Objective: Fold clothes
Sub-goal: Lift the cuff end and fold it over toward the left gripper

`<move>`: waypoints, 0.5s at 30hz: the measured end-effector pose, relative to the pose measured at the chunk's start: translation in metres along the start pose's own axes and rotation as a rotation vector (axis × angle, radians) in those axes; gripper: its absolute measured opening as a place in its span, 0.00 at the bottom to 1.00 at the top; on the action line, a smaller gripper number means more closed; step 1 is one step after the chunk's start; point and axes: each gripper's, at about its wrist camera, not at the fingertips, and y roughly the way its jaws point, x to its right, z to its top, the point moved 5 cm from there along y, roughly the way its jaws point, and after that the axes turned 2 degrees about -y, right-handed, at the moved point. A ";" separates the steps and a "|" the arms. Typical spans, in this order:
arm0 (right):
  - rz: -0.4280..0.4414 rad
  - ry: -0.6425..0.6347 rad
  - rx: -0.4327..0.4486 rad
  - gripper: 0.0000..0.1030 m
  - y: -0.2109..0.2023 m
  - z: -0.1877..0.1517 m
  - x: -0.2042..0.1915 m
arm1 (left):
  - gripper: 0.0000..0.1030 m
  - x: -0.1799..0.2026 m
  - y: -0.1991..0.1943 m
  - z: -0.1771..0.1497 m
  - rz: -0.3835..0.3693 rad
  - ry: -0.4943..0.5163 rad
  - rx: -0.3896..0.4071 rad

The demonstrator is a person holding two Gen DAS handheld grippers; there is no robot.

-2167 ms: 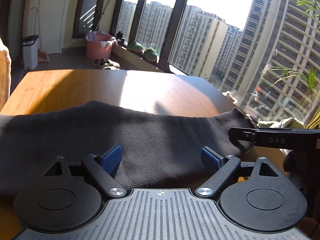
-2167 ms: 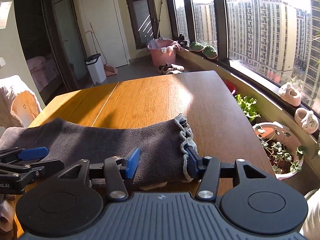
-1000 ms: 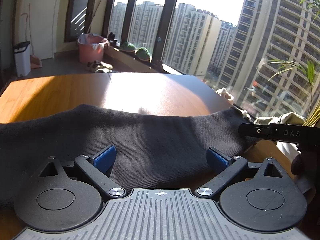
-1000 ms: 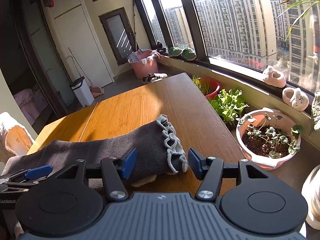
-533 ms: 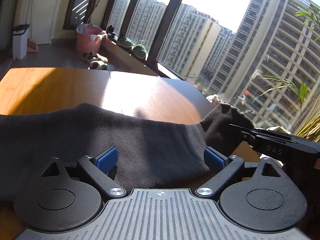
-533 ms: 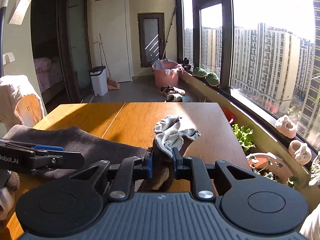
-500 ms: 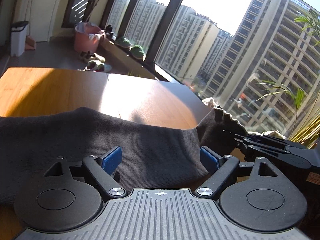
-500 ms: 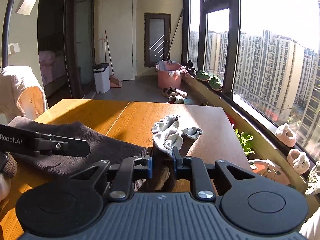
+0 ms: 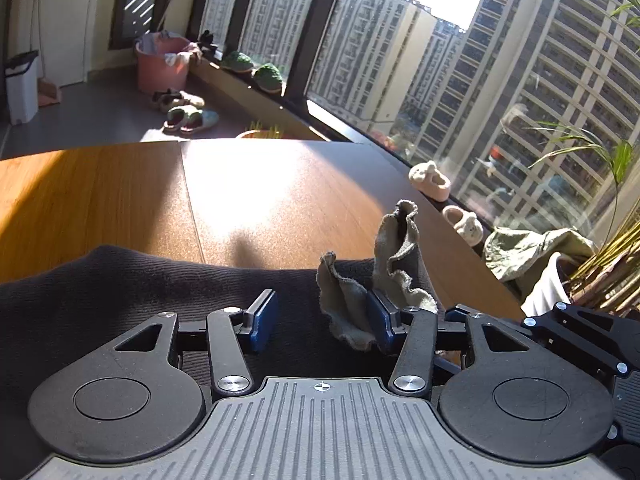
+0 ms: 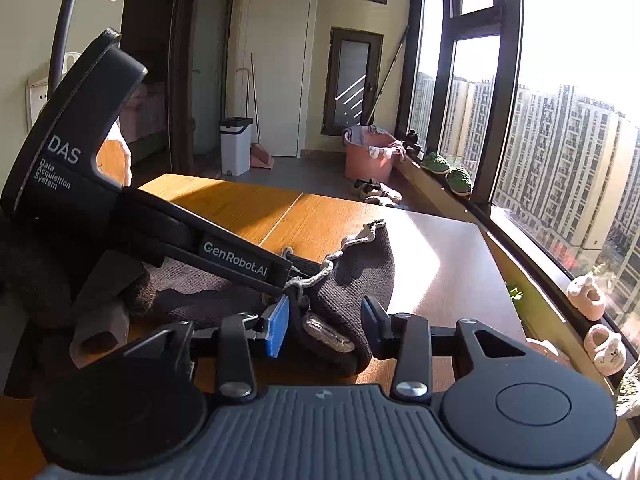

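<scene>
A dark grey knit garment lies along the near edge of the wooden table. Its pale frilled hem is folded back and stands up against the right finger of my left gripper. That gripper's jaws are closing over the fabric, and the pads are not pressing on it. In the right wrist view the bunched garment lies between the fingers of my right gripper. Those jaws are opening, with a gap at the right pad. The left gripper crosses just ahead, its tips at the frill.
The table's right edge runs along a window sill with slippers and a potted plant. On the floor beyond are a pink bucket and a white bin. A chair with cloth stands at the left.
The right gripper carried the frilled end over toward the left gripper and has let go of it. The left gripper's jaws have narrowed. The two grippers now sit close together.
</scene>
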 end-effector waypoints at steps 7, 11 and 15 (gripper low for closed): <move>-0.064 0.200 -0.029 0.45 0.018 -0.001 0.040 | 0.53 -0.005 -0.001 -0.008 -0.013 0.016 0.022; -0.115 0.327 -0.077 0.41 0.038 -0.006 0.058 | 0.53 -0.006 -0.003 -0.010 -0.025 0.008 0.026; -0.106 0.413 -0.097 0.12 0.040 -0.024 0.068 | 0.53 -0.006 -0.001 -0.007 -0.028 0.005 0.028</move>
